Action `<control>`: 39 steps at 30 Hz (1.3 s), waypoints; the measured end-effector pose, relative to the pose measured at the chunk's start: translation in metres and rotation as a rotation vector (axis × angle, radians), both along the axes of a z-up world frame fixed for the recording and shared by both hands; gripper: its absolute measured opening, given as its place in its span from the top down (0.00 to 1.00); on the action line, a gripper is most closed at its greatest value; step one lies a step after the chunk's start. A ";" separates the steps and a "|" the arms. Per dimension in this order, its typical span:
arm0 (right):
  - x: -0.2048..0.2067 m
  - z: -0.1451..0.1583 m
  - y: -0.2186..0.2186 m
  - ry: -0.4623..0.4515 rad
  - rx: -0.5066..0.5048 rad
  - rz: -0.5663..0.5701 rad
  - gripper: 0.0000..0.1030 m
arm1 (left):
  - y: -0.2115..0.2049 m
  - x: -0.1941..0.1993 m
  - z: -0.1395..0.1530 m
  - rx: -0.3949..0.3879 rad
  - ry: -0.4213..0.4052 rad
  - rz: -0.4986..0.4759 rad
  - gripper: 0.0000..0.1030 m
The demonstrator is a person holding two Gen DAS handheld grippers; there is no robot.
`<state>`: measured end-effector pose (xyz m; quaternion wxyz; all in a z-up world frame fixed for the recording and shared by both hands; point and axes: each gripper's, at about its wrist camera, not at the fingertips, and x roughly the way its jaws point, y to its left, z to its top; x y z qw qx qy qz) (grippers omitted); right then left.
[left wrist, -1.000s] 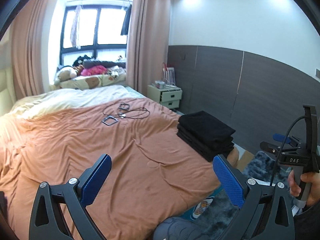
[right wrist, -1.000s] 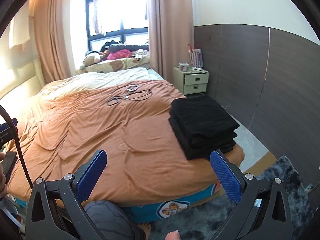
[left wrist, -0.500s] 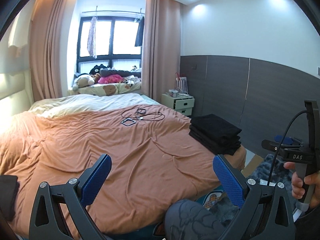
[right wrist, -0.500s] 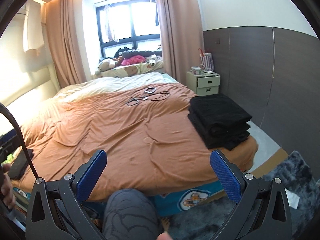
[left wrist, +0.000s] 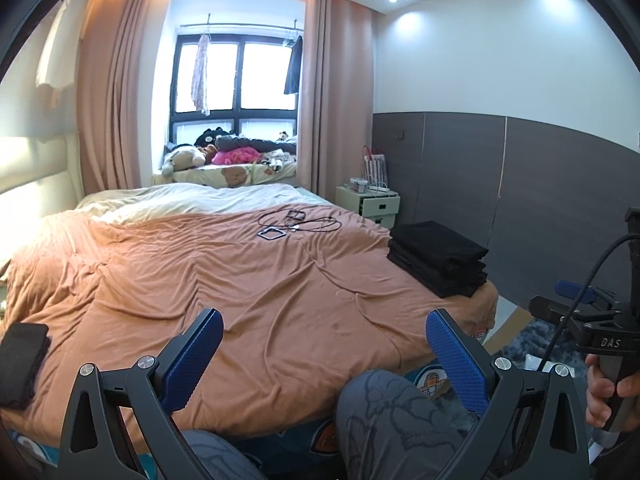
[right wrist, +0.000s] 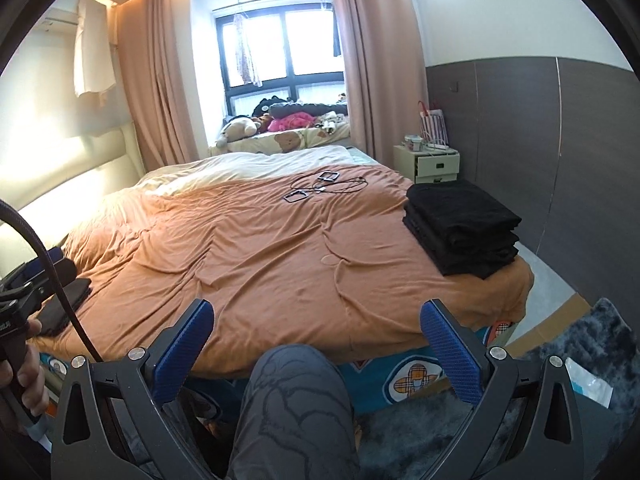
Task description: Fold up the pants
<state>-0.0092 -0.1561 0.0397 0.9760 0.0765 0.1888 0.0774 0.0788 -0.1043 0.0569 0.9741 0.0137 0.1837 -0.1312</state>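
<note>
Both my grippers hang over the near edge of the bed [left wrist: 248,288], and neither one holds anything: the left gripper [left wrist: 324,344] has its blue fingers [left wrist: 192,356] spread wide, and the right gripper [right wrist: 316,340] is spread just as wide. The pants [right wrist: 460,220] lie ahead and off to the right of both sets of fingers, well apart from them, as a black folded stack on the far right corner of the orange cover. I judge them soft and limp, fairly light, with no stiffness of their own, so a pinched layer will sag and drag the rest along unless both hands lift together. The cloth looks matte and not slippery, so the ribbed pads should bite it well. I cannot count the layers surely, nor tell whether it is one pair or several. The best hold, I think, is at the two near corners of the top layer, one per hand, pinching through the fold edge and not the flat middle. The stack's long side seems to run away from me toward the nightstand [right wrist: 434,164], its stepped folded edges facing the wall on the right. A dark cloth piece [left wrist: 22,360] lies near the bed's left edge, left of my left fingers; what it is I cannot say.
</note>
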 end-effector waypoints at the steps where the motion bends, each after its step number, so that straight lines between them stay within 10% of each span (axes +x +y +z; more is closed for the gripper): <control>1: -0.003 -0.002 0.000 -0.009 -0.005 -0.005 0.00 | 0.001 -0.003 -0.003 0.000 -0.001 0.002 0.00; 39: -0.024 -0.025 0.033 0.024 -0.040 -0.039 0.00 | 0.022 -0.036 -0.047 0.002 0.031 0.060 0.01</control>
